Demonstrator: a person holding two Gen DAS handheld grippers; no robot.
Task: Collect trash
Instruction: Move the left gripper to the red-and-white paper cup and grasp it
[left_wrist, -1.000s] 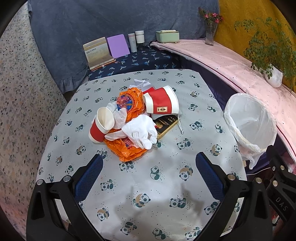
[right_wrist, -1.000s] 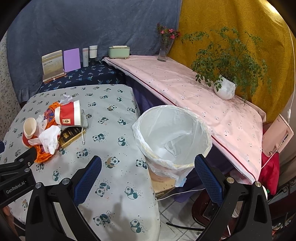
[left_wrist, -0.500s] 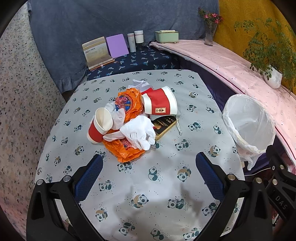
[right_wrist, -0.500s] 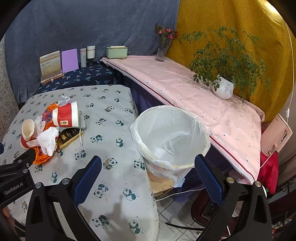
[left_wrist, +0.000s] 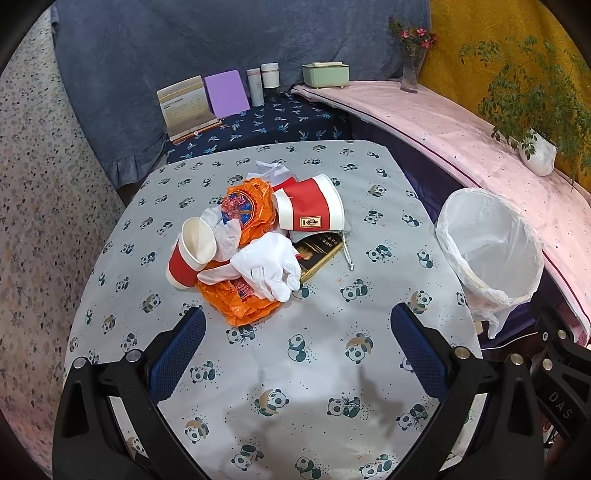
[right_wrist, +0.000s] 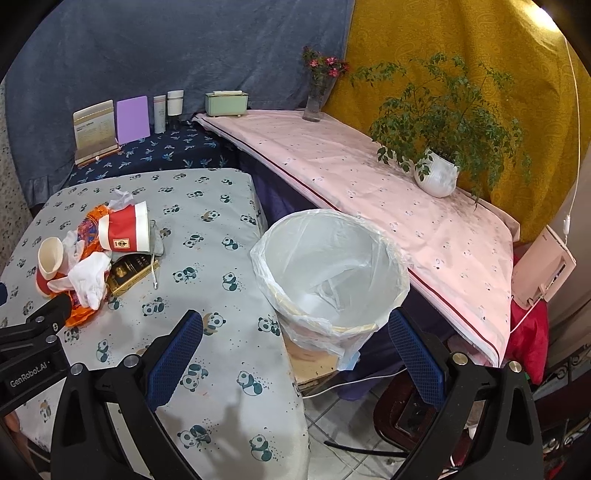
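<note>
Left gripper (left_wrist: 297, 334), jaws spread wide and holding nothing, above the near part of the panda-print table (left_wrist: 325, 373); its blue-padded fingers (left_wrist: 177, 354) frame the cloth below the trash pile. Right gripper (right_wrist: 295, 345), likewise spread and empty, at the table's right edge, with the bin (right_wrist: 332, 269) between and beyond its fingertips.

Trash pile, left-centre of the table, all pieces touching or overlapping:
- crumpled orange plastic bag (left_wrist: 243, 214), underlying most of the heap;
- small red-and-white paper cup (left_wrist: 188, 254) at the left, lying tilted with its mouth towards the camera;
- larger red-and-white paper cup (left_wrist: 308, 210) on its side at the right of the bag;
- white glove (left_wrist: 271, 266) draped over the bag's near part;
- dark box with gold print (left_wrist: 317, 251), partly under the glove and the larger cup;
- white crumpled paper (left_wrist: 271, 168) at the far edge of the heap.

The bin, lined with a clear white plastic bag, stands just beside the table's right edge, lower than the tabletop. Whether anything lies in it beyond the liner's folds cannot be told.

Background: potted plant (right_wrist: 437, 173) and flower vase (right_wrist: 316, 99) on the pink-covered ledge (right_wrist: 369, 177).
</note>
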